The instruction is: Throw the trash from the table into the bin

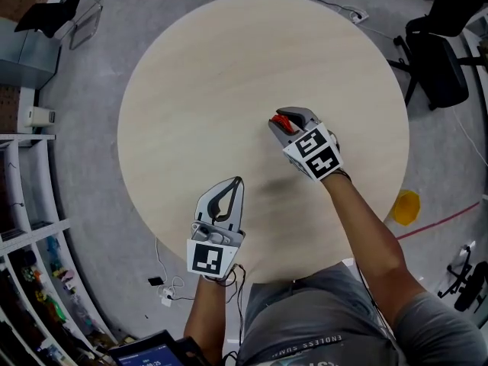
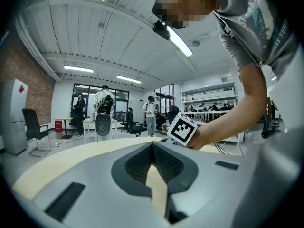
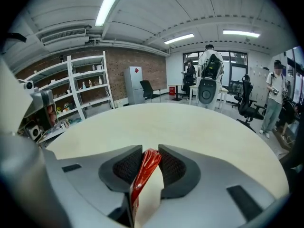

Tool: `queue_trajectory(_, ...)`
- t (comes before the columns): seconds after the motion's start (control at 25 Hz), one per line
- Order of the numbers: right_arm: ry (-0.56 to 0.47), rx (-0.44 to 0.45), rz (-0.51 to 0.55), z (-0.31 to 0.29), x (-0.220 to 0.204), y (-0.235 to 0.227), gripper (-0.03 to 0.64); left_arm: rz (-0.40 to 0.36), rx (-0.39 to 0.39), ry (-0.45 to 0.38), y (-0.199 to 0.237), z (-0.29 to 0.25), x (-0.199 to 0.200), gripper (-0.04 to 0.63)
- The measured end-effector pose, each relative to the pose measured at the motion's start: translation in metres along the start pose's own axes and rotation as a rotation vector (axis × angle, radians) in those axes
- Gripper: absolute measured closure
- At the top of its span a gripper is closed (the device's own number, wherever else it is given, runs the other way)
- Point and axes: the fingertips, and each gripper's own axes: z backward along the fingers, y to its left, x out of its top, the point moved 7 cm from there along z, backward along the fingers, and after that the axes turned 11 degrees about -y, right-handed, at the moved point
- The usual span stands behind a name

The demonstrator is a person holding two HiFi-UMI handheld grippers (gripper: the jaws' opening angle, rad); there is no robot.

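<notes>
A crumpled red wrapper (image 1: pixel 283 120) sticks out of my right gripper (image 1: pixel 278 122), which is shut on it just above the middle right of the round pale wooden table (image 1: pixel 229 59). In the right gripper view the red wrapper (image 3: pixel 145 169) stands pinched upright between the two ribbed pads of the right gripper (image 3: pixel 149 152). My left gripper (image 1: pixel 238 181) hovers over the table's near edge, its tips touching and nothing between them. In the left gripper view the left gripper (image 2: pixel 153 145) points level across the table toward the right gripper's marker cube (image 2: pixel 181 128).
Beyond the table's far right edge stands a black office chair (image 1: pixel 438 59). A yellow object (image 1: pixel 406 207) lies on the grey floor at the right. Shelves (image 1: pixel 30 280) line the left side, with cables (image 1: pixel 164 288) on the floor near them. Several people stand far off.
</notes>
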Motion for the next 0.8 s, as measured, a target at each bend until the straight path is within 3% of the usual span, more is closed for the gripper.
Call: queue_trajectory(0.8, -0.258, -0.043, 0.147, 0.170, 0.126, 0.149, 0.506, -0.152, 0.018, -0.173, -0.045, 0.143, 0.116, 0.563)
